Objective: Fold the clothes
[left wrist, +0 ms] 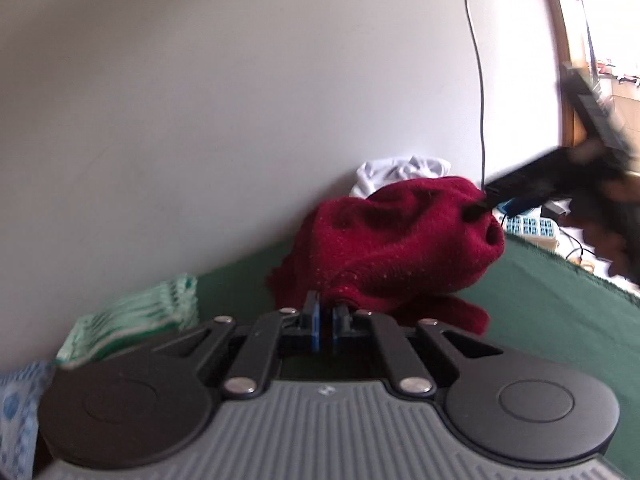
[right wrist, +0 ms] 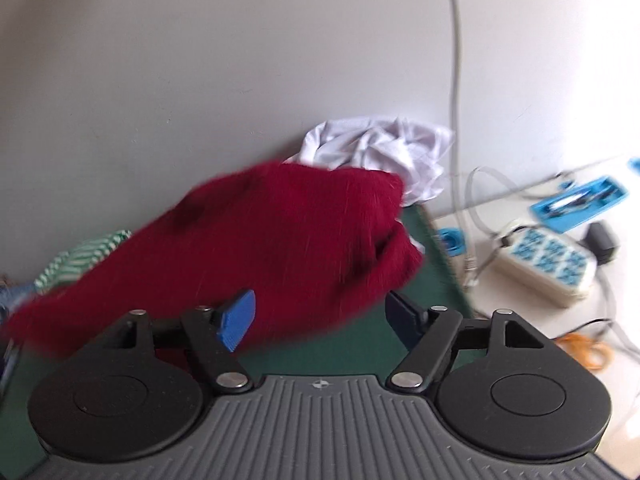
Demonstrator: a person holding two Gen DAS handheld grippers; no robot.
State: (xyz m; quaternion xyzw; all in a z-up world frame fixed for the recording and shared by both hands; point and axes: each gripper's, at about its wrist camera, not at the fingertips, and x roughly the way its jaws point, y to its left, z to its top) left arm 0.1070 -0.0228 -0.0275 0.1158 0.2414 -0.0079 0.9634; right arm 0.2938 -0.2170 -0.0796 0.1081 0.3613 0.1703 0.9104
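Our left gripper (left wrist: 325, 318) is clamped on the dark red knit sweater (left wrist: 400, 240) while our right gripper (right wrist: 320, 314) gapes wide, gripping nothing.

A dark red knitted woollen garment (left wrist: 396, 240) hangs bunched and crumpled straight ahead of the left gripper (left wrist: 326, 322), one pinched corner caught between its closed blue pads. From the right gripper (right wrist: 320, 316) it stretches as a blurred mass ahead and off to the left, between and beyond the wide-apart fingers, touching neither pad
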